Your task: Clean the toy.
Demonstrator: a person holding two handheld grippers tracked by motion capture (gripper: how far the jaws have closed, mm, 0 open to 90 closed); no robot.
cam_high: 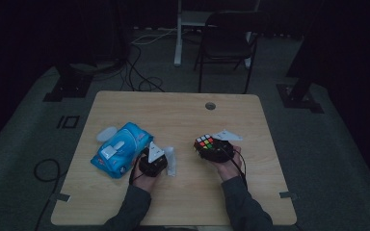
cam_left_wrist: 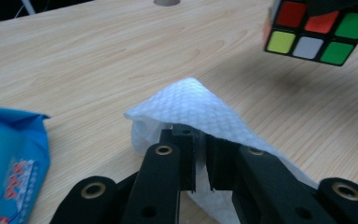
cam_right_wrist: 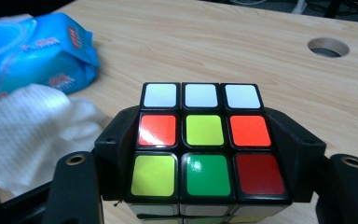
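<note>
My left gripper (cam_high: pixel 161 153) (cam_left_wrist: pixel 200 161) is shut on a white wet wipe (cam_left_wrist: pixel 193 105) (cam_high: pixel 170 160), which drapes over its jaws just above the table. A scrambled puzzle cube (cam_right_wrist: pixel 200 140) (cam_high: pixel 206 144) sits clamped between the jaws of my right gripper (cam_high: pixel 211 148) (cam_right_wrist: pixel 205 154), held off the table at centre right. In the left gripper view the cube (cam_left_wrist: pixel 314 32) hangs at the top right. In the right gripper view the wipe (cam_right_wrist: pixel 28 135) lies at the left, beside the cube.
A blue pack of wet wipes (cam_high: pixel 118 149) (cam_left_wrist: pixel 9 163) (cam_right_wrist: pixel 32 46) lies on the wooden table (cam_high: pixel 183 115) left of my left gripper. A cable hole (cam_high: pixel 210 105) (cam_right_wrist: pixel 328 47) is near the far edge. A folding chair (cam_high: pixel 229 41) stands behind the table.
</note>
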